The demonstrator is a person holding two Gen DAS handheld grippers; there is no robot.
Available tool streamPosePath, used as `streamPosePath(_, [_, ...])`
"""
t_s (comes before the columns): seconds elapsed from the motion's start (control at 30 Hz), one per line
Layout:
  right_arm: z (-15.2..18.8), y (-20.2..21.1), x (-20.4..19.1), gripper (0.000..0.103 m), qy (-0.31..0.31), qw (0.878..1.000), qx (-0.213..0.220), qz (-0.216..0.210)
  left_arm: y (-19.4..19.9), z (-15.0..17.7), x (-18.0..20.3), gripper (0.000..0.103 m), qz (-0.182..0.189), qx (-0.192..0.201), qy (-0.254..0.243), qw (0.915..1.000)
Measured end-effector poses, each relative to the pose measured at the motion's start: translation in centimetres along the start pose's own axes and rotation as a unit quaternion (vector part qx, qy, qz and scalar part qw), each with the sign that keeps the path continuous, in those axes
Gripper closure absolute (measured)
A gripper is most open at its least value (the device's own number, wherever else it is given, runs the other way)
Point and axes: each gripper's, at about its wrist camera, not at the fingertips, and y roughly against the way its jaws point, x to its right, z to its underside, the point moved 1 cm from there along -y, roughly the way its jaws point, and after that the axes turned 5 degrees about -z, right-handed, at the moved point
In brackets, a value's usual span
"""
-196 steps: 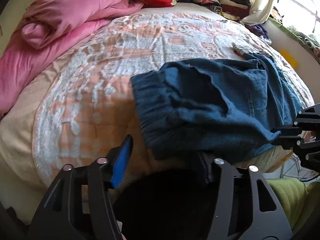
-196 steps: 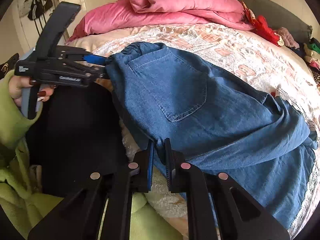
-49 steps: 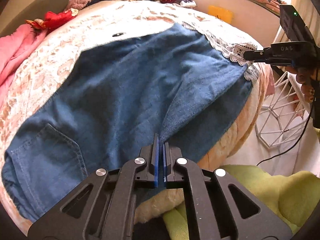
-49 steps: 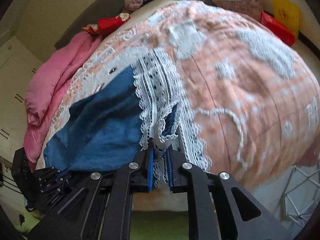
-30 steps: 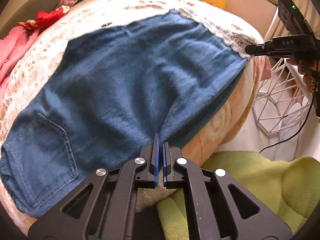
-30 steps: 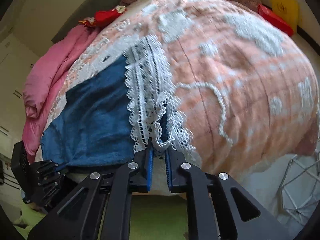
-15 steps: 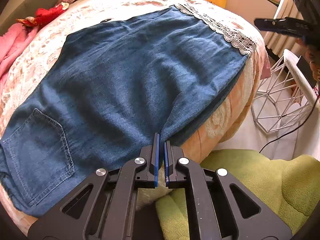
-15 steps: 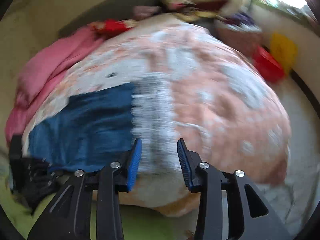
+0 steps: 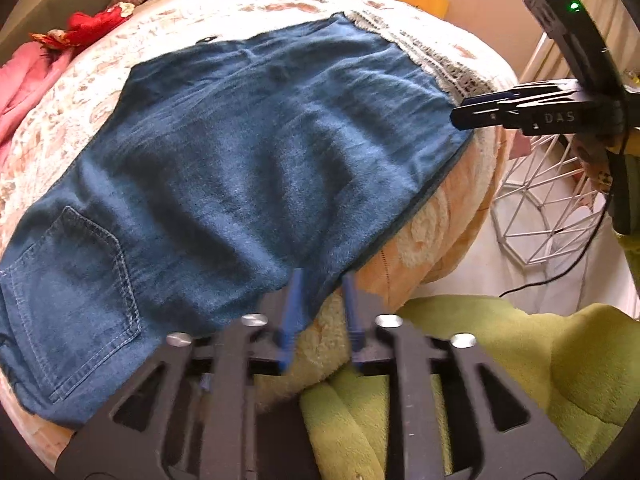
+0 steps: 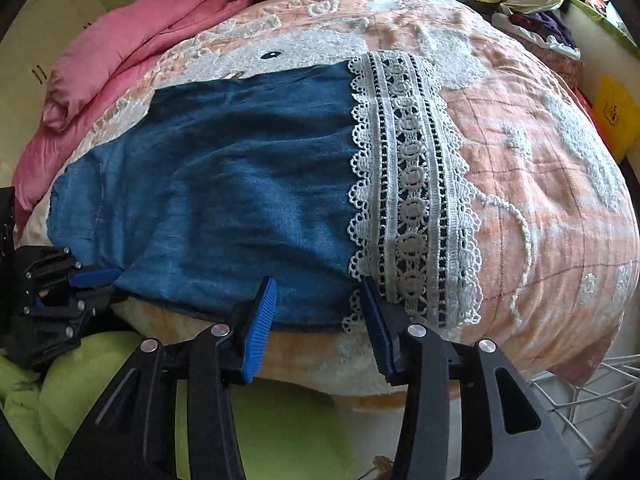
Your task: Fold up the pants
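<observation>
Left gripper (image 9: 320, 312) had just been opening, near pants (image 9: 240, 152) edge loose between its blurred jaws, apparently unpressed. Right gripper (image 10: 316, 316) stood apart, empty. Pants lay flat on bed (image 10: 540, 168); spreading judged done, next regrip for folding.

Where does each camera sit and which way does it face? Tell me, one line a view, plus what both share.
Left wrist: on the left gripper, facing down over the bed's near edge at the pants; right gripper and green sleeve show.
Right wrist: on the right gripper, facing the lace hem; left gripper shows.
Shared: pants, bedspread, both grippers open.
</observation>
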Motion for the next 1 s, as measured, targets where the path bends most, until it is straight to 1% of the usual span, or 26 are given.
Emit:
streamPosePath(0.03, [-0.2,0.6,-0.1,0.055,0.0,1.0,0.007,-0.005,0.6,0.1,-0.2,0.074,0.001,0.006,0.003,1.0])
streamPosePath(0.07, [-0.4,1.4,-0.1,0.053,0.002,1.0,0.019,-0.006,1.4,0.2,-0.7,0.073,0.003,0.017,0.01,0.9998])
streamPosePath(0.1, [-0.8,2.0,-0.1,0.051,0.004,0.999,0.033,-0.008,2.1,0.1,-1.3,0.067,0.003,0.027,0.018,0.9995])
streamPosePath(0.13, [-1.3,3.0,0.0,0.05,0.004,0.999,0.053,-0.009,2.7,0.2,-2.0,0.058,0.0,0.036,0.027,0.999])
streamPosePath(0.2, [-2.4,4.2,0.4,0.049,0.0,0.997,0.082,-0.007,3.9,0.1,-4.1,0.055,-0.018,0.053,0.056,0.9968])
streamPosePath(0.27, [-3.5,4.8,1.1,0.048,-0.009,0.995,0.098,-0.007,4.6,0.0,-5.8,0.054,-0.033,0.062,0.08,0.9943])
streamPosePath(0.33, [-4.4,5.1,1.9,0.047,-0.018,0.994,0.109,-0.01,5.2,-0.3,-7.4,0.048,-0.045,0.067,0.104,0.9913])
streamPosePath(0.37, [-4.9,5.1,2.2,0.047,-0.021,0.993,0.115,-0.01,5.5,-0.5,-8.3,0.047,-0.05,0.071,0.116,0.9895])
streamPosePath(0.43, [-6.0,5.0,2.9,0.046,-0.026,0.992,0.122,-0.008,5.9,-0.9,-9.3,0.043,-0.056,0.074,0.127,0.9876])
streamPosePath(0.53, [-7.1,4.6,4.1,0.046,-0.038,0.991,0.124,-0.014,5.9,-1.9,-10.7,0.04,-0.063,0.077,0.137,0.9856])
streamPosePath(0.6, [-8.1,4.3,4.6,0.046,-0.046,0.991,0.123,-0.02,5.5,-2.8,-11.3,0.039,-0.06,0.08,0.146,0.9841])
streamPosePath(0.77, [-9.9,3.6,4.9,0.046,-0.043,0.991,0.126,-0.015,4.2,-4.6,-12.8,0.038,-0.052,0.077,0.174,0.9804])
streamPosePath(0.87, [-10.7,3.2,5.1,0.045,-0.04,0.991,0.126,-0.015,3.5,-5.8,-13.2,0.037,-0.05,0.076,0.175,0.9803])
streamPosePath(0.93, [-11.3,3.0,5.3,0.043,-0.036,0.991,0.127,-0.011,3.3,-6.3,-13.3,0.034,-0.052,0.076,0.172,0.9808])
streamPosePath(1.0, [-11.9,3.0,5.7,0.043,-0.033,0.991,0.13,-0.009,3.0,-7.0,-13.3,0.034,-0.055,0.075,0.165,0.9818])
